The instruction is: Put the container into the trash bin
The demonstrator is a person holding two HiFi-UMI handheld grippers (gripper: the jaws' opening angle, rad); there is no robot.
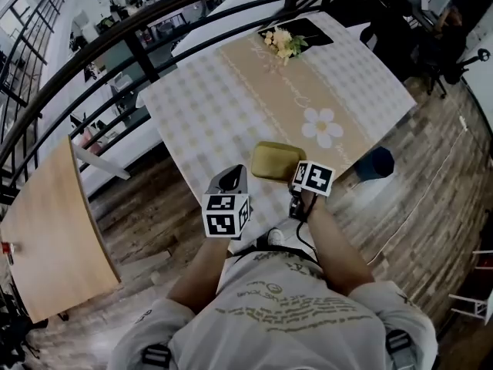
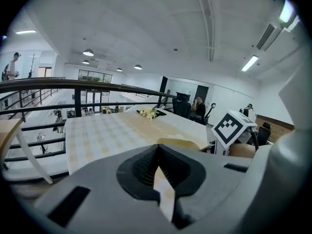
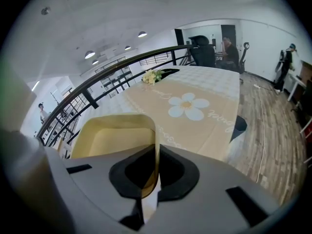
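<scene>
Head view: looks steeply down on a table point(image 1: 200, 106) under a checked cloth, with the yellow container point(image 1: 277, 160) at its near edge and the dark blue trash bin point(image 1: 375, 163) standing on the wooden floor point(image 1: 420, 206) just off the table's near right corner, apart from the container. Places the right gripper point(image 1: 297, 182) at the container's near right side and the left gripper point(image 1: 231, 177) just beside the container's near left corner, not touching it. Right gripper view: clamped tight on the container's thin near wall, one pad inside and one outside, with the shallow tray reaching forward from the pinch. Likely held by the edge because so wide and flat a thing offers no other purchase for a narrow claw. Hard to tell from either view whether the far rim rests on the cloth or hangs free of it. Left gripper view: pads drawn together on nothing, with the container's rim just beyond them; probably kept near as a spare support, ready to steady the tray. Judged from this: grasp made, carry to the bin not yet done. Calls for a swing to the right and down, keeping the tray level enough not to twist out of a one-edge pinch.
</scene>
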